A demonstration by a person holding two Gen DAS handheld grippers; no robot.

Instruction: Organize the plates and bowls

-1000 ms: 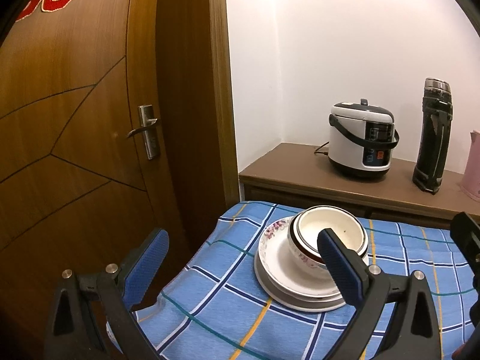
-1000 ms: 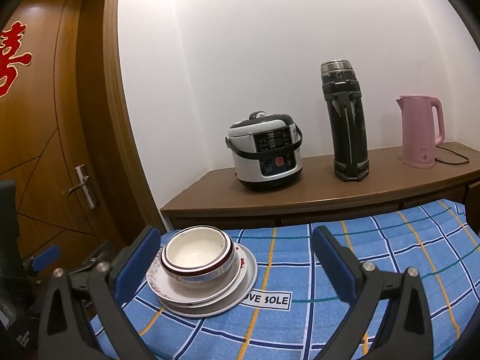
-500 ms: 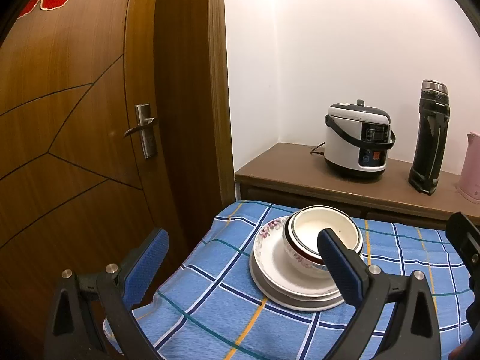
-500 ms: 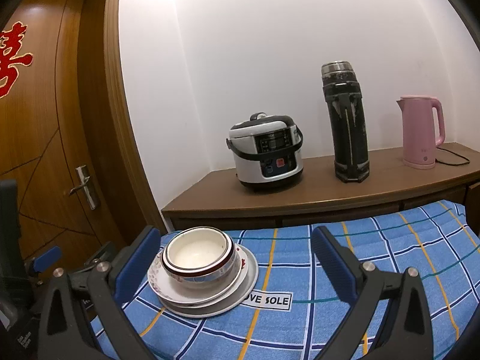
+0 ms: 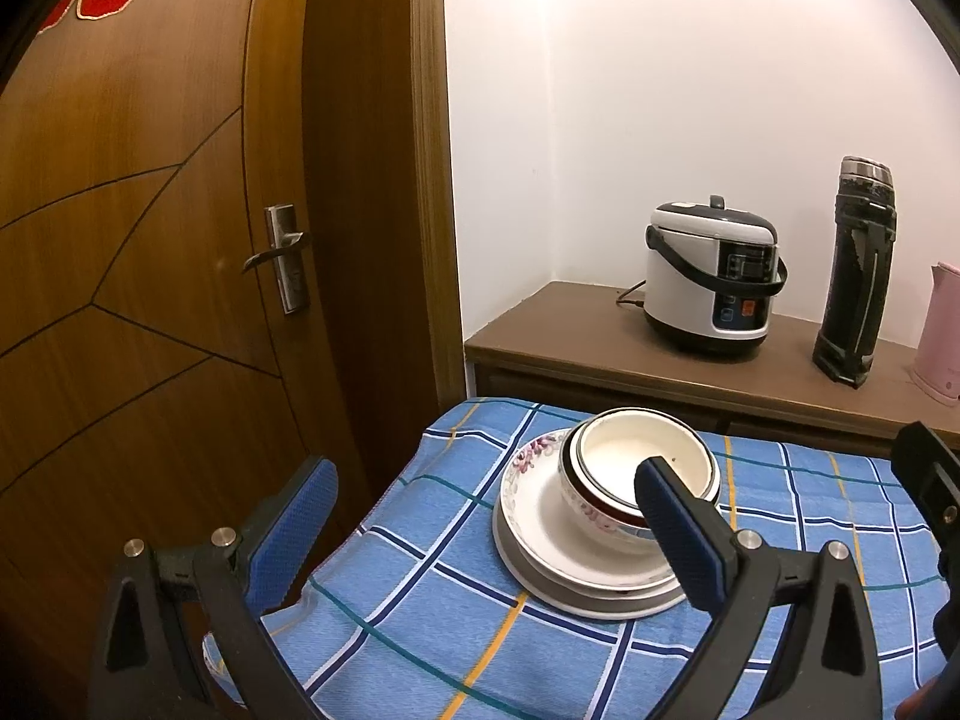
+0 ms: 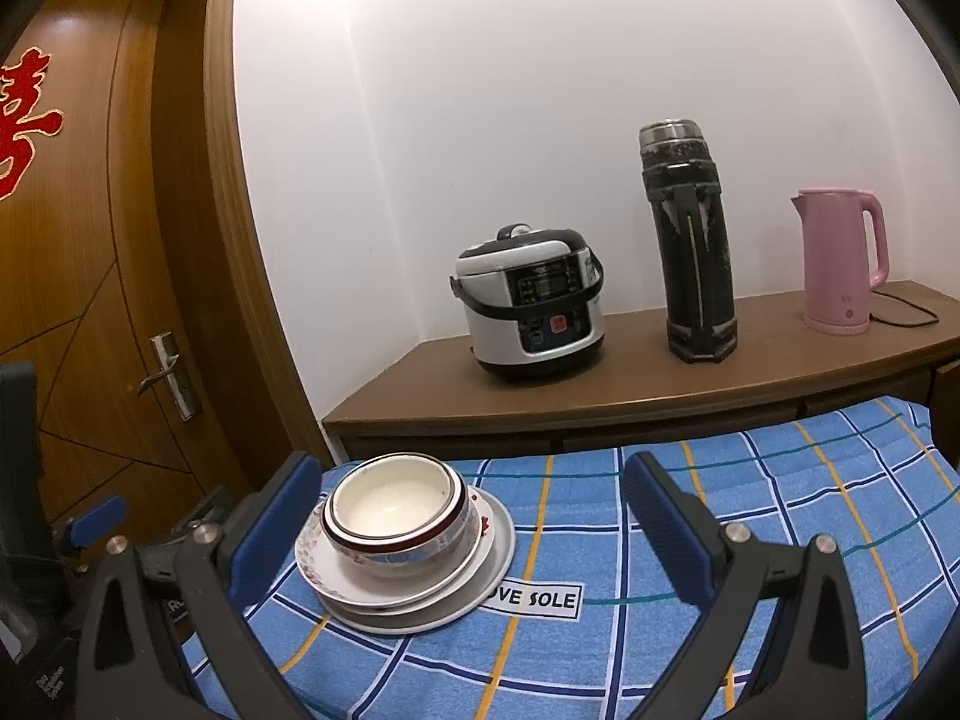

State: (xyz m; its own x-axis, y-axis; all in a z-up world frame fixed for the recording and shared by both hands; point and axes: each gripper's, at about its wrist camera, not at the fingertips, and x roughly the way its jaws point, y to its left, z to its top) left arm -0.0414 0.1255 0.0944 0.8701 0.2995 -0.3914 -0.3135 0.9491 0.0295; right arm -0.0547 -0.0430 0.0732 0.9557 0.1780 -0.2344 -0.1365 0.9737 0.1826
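Note:
Nested white bowls with dark red rims [image 5: 624, 480] [image 6: 393, 510] sit on a stack of white plates [image 5: 558, 564] [image 6: 456, 594] on a blue checked tablecloth [image 5: 432, 630] [image 6: 750, 480]. My left gripper [image 5: 486, 510] is open and empty, held above the table's left corner, short of the stack. My right gripper [image 6: 471, 516] is open and empty, held back from the stack, which lies toward its left finger. The left gripper's blue pad [image 6: 96, 519] shows at the left edge of the right wrist view.
Behind the table a brown sideboard [image 6: 600, 396] carries a white rice cooker [image 6: 531, 300] [image 5: 711, 288], a black thermos [image 6: 696, 240] [image 5: 855, 270] and a pink kettle [image 6: 840, 258]. A wooden door with a metal handle [image 5: 282, 258] is on the left.
My left gripper has drifted slightly left and back, so the stack sits a little more to the right in its view. The right gripper has barely moved. Both stay open.

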